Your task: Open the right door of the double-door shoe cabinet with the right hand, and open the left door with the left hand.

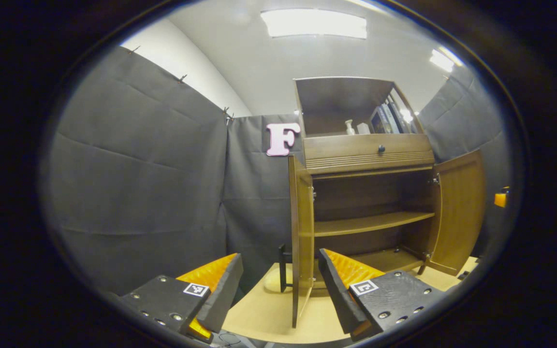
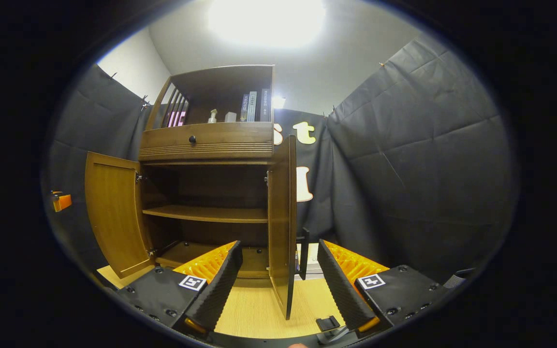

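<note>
Shoe cabinet (image 1: 365,193) with left door (image 1: 301,241) and right door (image 2: 282,227) swung open between gaping, empty left tool (image 1: 278,290) and right tool (image 2: 278,285); best withdrawn straight, clear of door edges.

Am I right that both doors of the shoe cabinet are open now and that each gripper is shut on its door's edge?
Not quite: both doors are open, but the left gripper stands open around the left door in the left gripper view, and the right gripper likewise around the right door.

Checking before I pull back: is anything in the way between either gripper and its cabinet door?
Nothing visible. The left door stands edge-on between the open left gripper fingers; the right door likewise at the right gripper.
</note>
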Tool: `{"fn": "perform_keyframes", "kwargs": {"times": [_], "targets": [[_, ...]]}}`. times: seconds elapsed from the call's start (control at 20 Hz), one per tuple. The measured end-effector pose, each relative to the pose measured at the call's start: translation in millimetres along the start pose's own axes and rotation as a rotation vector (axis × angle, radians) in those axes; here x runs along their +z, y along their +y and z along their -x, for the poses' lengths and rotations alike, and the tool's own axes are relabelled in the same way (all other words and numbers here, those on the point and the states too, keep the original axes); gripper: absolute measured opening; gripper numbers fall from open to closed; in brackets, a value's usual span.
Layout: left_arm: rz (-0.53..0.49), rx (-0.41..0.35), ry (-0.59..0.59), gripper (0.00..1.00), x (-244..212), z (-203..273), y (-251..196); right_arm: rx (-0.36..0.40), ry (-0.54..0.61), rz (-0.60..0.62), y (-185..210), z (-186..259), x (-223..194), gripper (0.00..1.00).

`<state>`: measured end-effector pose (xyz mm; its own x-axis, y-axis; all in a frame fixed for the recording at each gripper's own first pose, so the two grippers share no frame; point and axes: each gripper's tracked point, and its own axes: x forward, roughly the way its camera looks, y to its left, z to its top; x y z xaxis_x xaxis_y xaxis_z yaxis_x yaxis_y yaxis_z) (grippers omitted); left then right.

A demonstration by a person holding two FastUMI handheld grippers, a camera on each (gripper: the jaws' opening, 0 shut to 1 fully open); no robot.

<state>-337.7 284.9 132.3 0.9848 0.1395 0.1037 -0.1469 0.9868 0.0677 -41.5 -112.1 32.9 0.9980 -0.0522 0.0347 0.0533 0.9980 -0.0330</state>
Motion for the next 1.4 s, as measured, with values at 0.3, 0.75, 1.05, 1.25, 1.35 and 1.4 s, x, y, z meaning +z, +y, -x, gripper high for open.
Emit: {"fn": "perform_keyframes", "kwargs": {"times": [0.3, 0.75, 1.05, 1.25, 1.35, 1.4], "targets": [[0.028, 0.006, -0.001, 0.92, -1, 0, 1, 0.013, -0.014, 0.001, 6, 5, 3, 0.98], [0.007, 0.013, -0.014, 0.92, 3, 2, 1, 0.025, -0.027, -0.015, 8, 4, 9, 0.92], [-0.004, 0.015, -0.016, 0.92, 3, 3, 0, 0.036, -0.031, -0.021, 12, 0, 10, 0.98], [-0.009, 0.016, -0.020, 0.92, 3, 4, 0, 0.041, -0.031, -0.011, 17, -1, 10, 0.98], [-0.007, 0.015, -0.018, 0.92, 3, 4, 0, 0.042, -0.032, -0.010, 18, -2, 10, 0.98], [-0.006, 0.014, -0.017, 0.92, 2, 4, 1, 0.041, -0.032, -0.010, 18, -3, 10, 0.98]]}}
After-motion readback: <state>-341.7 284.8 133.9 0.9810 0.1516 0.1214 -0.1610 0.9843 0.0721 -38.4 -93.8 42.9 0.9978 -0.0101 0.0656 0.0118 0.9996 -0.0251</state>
